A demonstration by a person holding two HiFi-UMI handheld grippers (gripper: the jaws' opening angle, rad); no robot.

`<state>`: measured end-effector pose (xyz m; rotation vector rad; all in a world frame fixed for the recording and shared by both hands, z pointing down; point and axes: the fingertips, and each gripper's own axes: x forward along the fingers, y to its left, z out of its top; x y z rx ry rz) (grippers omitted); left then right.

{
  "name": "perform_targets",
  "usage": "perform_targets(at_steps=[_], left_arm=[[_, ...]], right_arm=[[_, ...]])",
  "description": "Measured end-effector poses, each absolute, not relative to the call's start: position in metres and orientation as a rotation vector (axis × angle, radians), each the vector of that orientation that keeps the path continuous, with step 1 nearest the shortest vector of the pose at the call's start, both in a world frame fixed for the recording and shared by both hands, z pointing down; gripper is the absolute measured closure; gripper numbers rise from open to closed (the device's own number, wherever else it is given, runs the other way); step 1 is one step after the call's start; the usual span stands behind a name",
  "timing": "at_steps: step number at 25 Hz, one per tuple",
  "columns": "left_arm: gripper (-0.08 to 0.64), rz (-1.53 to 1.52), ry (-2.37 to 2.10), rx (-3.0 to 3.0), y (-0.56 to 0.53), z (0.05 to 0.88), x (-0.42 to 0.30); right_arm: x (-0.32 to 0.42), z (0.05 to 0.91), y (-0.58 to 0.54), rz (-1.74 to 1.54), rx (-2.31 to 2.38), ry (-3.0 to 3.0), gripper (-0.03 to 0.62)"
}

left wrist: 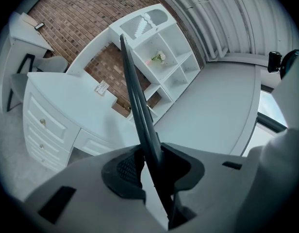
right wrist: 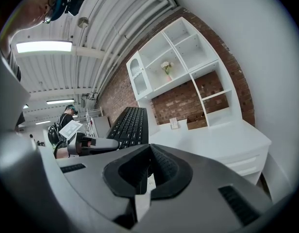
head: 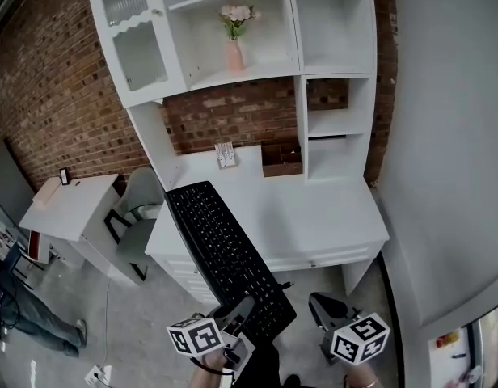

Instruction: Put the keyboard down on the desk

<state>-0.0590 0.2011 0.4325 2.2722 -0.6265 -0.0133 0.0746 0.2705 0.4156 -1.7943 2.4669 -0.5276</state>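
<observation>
The left gripper [head: 242, 315] has its jaws closed on the near short end of the long, flat black plastic keyboard [head: 225, 249]. They stand only as far apart as the board is thick. Seen from the left gripper view, the keyboard [left wrist: 137, 98] runs edge-on straight out from between the pads [left wrist: 125, 166]. Gripping one end in this way likely lets the person swing the far end out over the white wooden desk [head: 330, 208] and lower it flat.

The right gripper [head: 320, 304] hangs just beside the keyboard's near end and does not touch it. In its own view, the jaws look drawn together with nothing between them [right wrist: 148, 166], so it seems to be kept clear as a spare support.

The keyboard is in the air, keys up. Its far end is over the left part of the desk and its near end sticks out past the front edge above the floor. From the head view it is hard to tell whether the far end already rests on the desk top. The board is slim and rigid with full rows of dark keys, and it shows no sag under its own length.
</observation>
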Motion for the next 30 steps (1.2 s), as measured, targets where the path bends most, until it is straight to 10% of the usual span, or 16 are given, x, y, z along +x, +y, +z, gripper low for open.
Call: perform_targets(at_steps=[30], left_arm=[[0.456, -0.050, -0.679, 2.148, -0.140, 0.461, -0.052]], right_arm=[[0.064, 0.418, -0.075, -0.636, -1.742, 2.585, 0.588]])
